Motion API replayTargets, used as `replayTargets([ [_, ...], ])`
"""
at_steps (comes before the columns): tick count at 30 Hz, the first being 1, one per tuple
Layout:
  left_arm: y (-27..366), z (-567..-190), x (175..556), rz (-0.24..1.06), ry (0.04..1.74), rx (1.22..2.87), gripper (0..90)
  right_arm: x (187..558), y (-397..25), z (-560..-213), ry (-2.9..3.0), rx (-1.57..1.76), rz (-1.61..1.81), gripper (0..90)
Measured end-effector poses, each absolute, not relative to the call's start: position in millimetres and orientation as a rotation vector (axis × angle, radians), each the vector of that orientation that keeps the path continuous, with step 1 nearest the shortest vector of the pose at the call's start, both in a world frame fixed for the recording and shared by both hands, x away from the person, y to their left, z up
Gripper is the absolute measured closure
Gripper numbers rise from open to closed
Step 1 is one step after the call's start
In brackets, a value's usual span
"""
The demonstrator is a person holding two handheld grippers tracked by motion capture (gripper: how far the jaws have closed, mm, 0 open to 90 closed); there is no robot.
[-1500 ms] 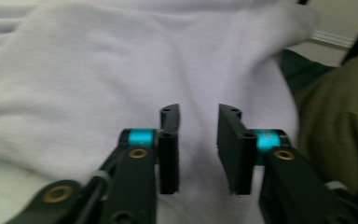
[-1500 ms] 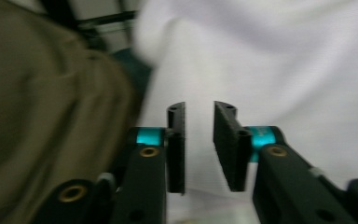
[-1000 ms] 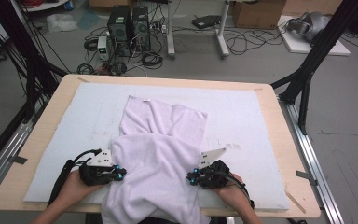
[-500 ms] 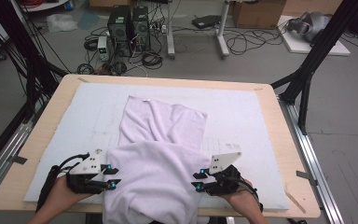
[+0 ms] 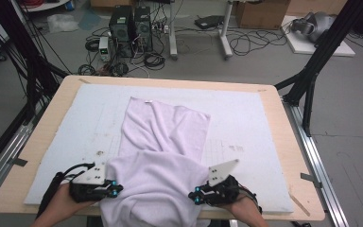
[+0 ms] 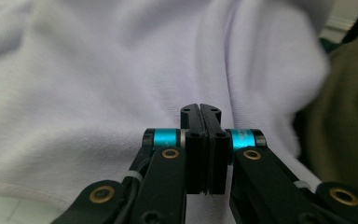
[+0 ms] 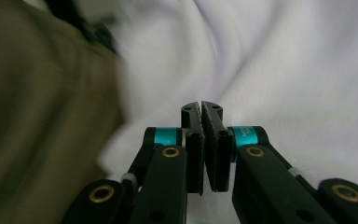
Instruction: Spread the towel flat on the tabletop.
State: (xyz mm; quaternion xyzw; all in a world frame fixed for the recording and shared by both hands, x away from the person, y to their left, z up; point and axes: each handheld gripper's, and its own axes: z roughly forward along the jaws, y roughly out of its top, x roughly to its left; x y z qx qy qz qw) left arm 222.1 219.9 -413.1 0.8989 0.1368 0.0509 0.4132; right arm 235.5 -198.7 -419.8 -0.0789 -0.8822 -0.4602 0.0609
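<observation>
High view: both the left gripper (image 5: 115, 189) and right gripper (image 5: 197, 197) pinch the lavender towel (image 5: 163, 156) between closed fingers, near edge bunched between them; folding's barely started, far half lies flat on the worktop (image 5: 264, 123).

The towel (image 5: 160, 142) is pale lilac; the mat (image 5: 246, 118) white; each black claw bears turquoise bands.

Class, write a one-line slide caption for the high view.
Two hand-held tools, left tool and right tool, grip the near edge of a white towel on the padded table.
</observation>
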Motion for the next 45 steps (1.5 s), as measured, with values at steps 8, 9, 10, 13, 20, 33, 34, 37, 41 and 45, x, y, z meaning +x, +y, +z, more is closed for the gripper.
replayTargets([
  [8, 221.0, -427.5, 247.1, 0.206, 0.472, 2.323, 57.6, 246.6, -205.8, -432.5, -2.842, -0.453, -1.263, 62.9],
  [9, 218.7, -433.9, 250.0, 0.195, 0.475, 2.342, 58.5, 248.8, -203.1, -437.9, -2.843, -0.453, -1.240, 63.3],
  [10, 219.1, -437.2, 251.0, 0.190, 0.464, 2.328, 61.7, 250.1, -199.9, -442.3, -2.856, -0.460, -1.207, 65.4],
  [13, 220.0, -436.5, 248.6, 0.173, 0.444, 2.324, 86.1, 251.2, -198.6, -442.2, -2.870, -0.470, -1.221, 75.2],
  [20, 228.2, -421.5, 220.4, 0.035, 0.282, 2.238, 86.6, 227.6, -195.3, -429.4, -2.671, -0.168, -1.288, 83.1],
  [33, 215.0, -436.9, 248.6, 0.145, 0.380, 2.331, 69.8, 248.4, -196.1, -440.4, -2.824, -0.367, -1.202, 64.7],
  [34, 215.5, -436.1, 248.3, 0.133, 0.378, 2.334, 80.5, 247.2, -194.6, -443.2, -2.828, -0.367, -1.213, 67.5],
  [37, 216.8, -434.1, 243.5, 0.126, 0.358, 2.352, 86.8, 246.7, -192.8, -442.8, -2.842, -0.365, -1.207, 87.8],
  [41, 231.3, -423.4, 228.5, 0.107, 0.339, 2.307, 86.9, 233.6, -186.4, -435.3, -2.708, -0.151, -1.226, 88.2],
  [45, 240.3, -411.4, 231.1, 0.158, 0.392, 2.262, 68.5, 237.5, -197.7, -406.1, -2.764, -0.213, -1.356, 75.7],
])
